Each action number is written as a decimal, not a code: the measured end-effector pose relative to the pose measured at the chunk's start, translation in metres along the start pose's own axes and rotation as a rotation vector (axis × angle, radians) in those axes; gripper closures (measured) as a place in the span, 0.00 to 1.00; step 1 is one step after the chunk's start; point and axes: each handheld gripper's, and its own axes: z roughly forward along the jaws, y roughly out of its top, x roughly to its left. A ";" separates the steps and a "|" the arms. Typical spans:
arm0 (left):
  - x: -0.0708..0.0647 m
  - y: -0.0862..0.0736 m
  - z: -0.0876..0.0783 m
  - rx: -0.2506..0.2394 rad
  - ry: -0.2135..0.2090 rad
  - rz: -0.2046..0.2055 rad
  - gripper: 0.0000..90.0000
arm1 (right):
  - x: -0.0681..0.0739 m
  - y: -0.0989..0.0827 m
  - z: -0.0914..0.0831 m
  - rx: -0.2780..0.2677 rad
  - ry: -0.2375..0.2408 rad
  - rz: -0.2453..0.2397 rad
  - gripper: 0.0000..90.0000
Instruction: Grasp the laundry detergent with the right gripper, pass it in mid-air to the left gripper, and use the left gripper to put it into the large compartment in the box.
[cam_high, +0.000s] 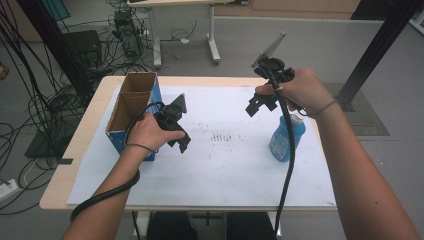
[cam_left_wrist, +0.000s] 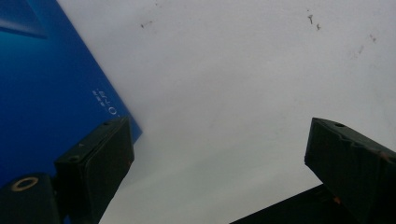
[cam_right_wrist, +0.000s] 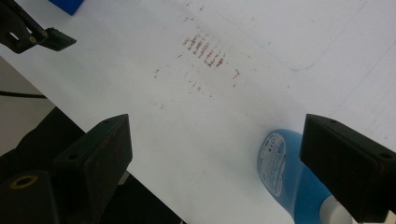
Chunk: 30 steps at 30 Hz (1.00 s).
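A blue cardboard box (cam_high: 131, 112) with an open top stands at the left of the white sheet (cam_high: 225, 170). My left gripper (cam_high: 183, 125) hovers just right of it, jaws wide open and empty; the left gripper view has the box's blue wall (cam_left_wrist: 46, 93) beside the gripper (cam_left_wrist: 219, 154). A blue spray bottle (cam_high: 286, 140) with a white cap rests at the right. My right gripper (cam_high: 260, 105) is held above the sheet, up and left of the bottle, open with nothing in it. In the right gripper view the bottle (cam_right_wrist: 285, 172) lies low between the gripper's (cam_right_wrist: 215, 158) jaws.
Reddish-brown smudges (cam_high: 222, 136) mark the sheet's middle. The wooden table (cam_high: 75, 150) ends close to the box on the left. Cables and equipment (cam_high: 120, 35) cover the floor beyond, and black frame posts (cam_high: 380, 45) stand at the far right and left.
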 end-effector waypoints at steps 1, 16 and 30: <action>0.000 0.000 0.000 0.001 0.000 0.000 0.09 | 0.001 0.000 0.000 0.004 -0.001 0.005 0.10; -0.001 -0.001 -0.001 0.008 -0.001 0.005 0.09 | 0.001 -0.001 0.000 0.000 -0.015 0.005 0.10; -0.002 0.001 0.004 0.007 -0.012 -0.005 0.09 | 0.002 -0.005 0.000 -0.003 -0.024 0.007 0.10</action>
